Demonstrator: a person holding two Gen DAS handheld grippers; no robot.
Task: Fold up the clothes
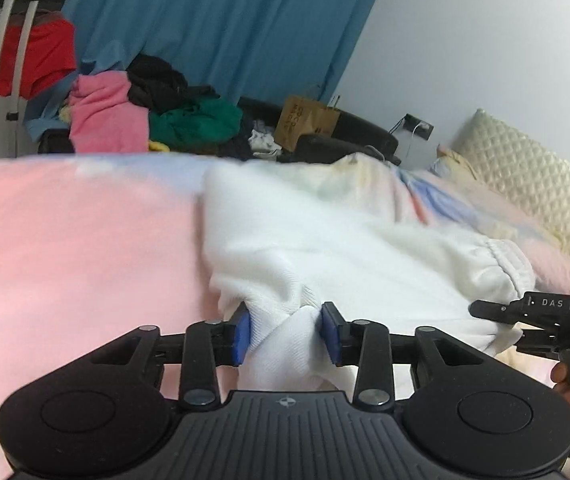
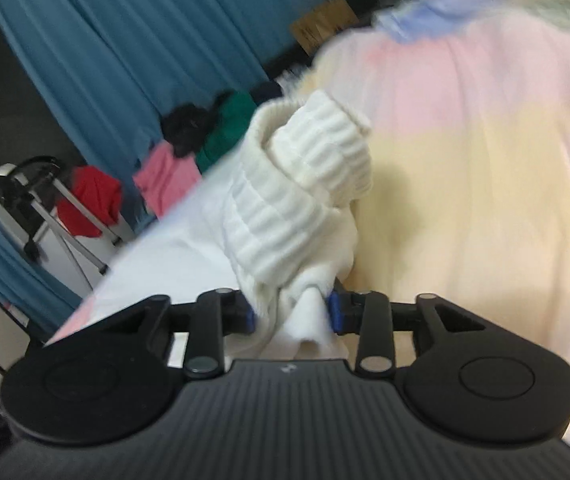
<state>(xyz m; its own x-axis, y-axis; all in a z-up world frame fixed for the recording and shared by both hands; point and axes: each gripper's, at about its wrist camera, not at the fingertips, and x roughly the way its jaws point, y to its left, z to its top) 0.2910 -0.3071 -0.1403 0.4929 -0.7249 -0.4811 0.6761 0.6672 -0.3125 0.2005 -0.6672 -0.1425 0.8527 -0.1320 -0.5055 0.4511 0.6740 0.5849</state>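
Observation:
A white knit garment (image 1: 325,240) lies spread on a pastel pink, yellow and blue bedspread (image 1: 65,240). My left gripper (image 1: 287,332) is shut on a bunched fold of its near edge, between the blue pads (image 1: 243,332). My right gripper (image 2: 293,314) is shut on another part of the white garment (image 2: 285,208), just below a ribbed cuff (image 2: 321,156) that stands up above the jaws. In the left wrist view the right gripper (image 1: 525,320) shows at the right edge, pinching the garment's corner near a gathered ribbed band (image 1: 505,264).
A pile of pink, black and green clothes (image 1: 145,116) lies beyond the bed, before a blue curtain (image 1: 225,20). A red garment (image 1: 33,56) hangs on a white stand. A brown paper bag (image 1: 305,120) and a quilted cream pillow (image 1: 533,184) are at the far right.

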